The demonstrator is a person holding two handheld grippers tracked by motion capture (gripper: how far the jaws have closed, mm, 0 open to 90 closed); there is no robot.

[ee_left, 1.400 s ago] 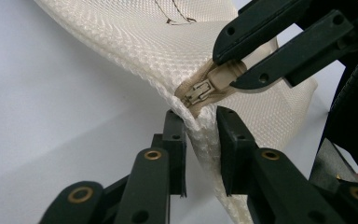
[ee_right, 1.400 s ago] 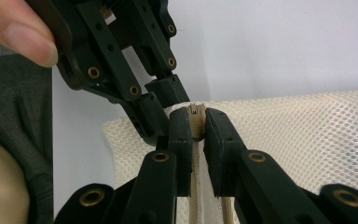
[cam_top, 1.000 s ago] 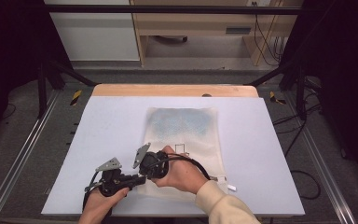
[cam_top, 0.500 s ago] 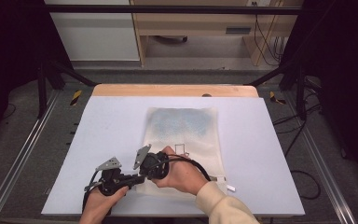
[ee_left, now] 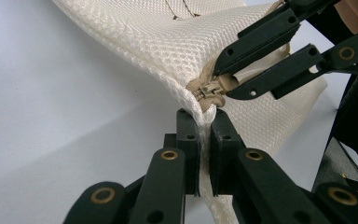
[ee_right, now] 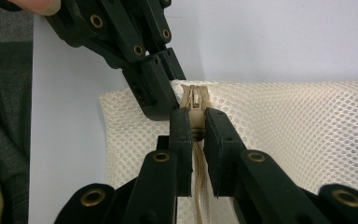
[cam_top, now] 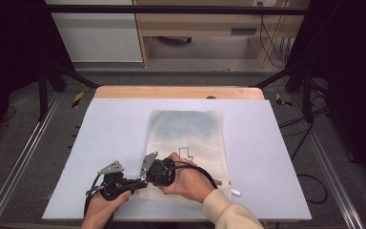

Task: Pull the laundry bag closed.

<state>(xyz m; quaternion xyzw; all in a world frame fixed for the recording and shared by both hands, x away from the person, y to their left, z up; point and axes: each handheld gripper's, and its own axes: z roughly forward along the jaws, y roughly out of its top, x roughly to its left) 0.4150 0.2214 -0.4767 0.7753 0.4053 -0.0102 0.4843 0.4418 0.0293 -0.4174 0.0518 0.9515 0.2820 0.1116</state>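
A white mesh bag [cam_top: 190, 138] lies flat on the pale table [cam_top: 100, 133], with its zipper end towards the person. My left gripper [cam_top: 141, 182] is shut on the bag's near left corner, and the mesh is pinched between its fingertips [ee_left: 204, 116]. My right gripper [cam_top: 147, 178] meets it from the right and is shut on the tan zipper pull [ee_right: 195, 100]. In the left gripper view the zipper slider [ee_left: 209, 89] sits just above my jaws, held by the right gripper [ee_left: 223, 84]. The left gripper [ee_right: 165, 100] shows beside the pull in the right gripper view.
A wooden strip [cam_top: 171, 92] runs along the table's far edge. Metal rails [cam_top: 24, 157] flank the table on both sides. A small white tag [cam_top: 236, 192] lies by the bag's near right corner. Cables trail from both grippers.
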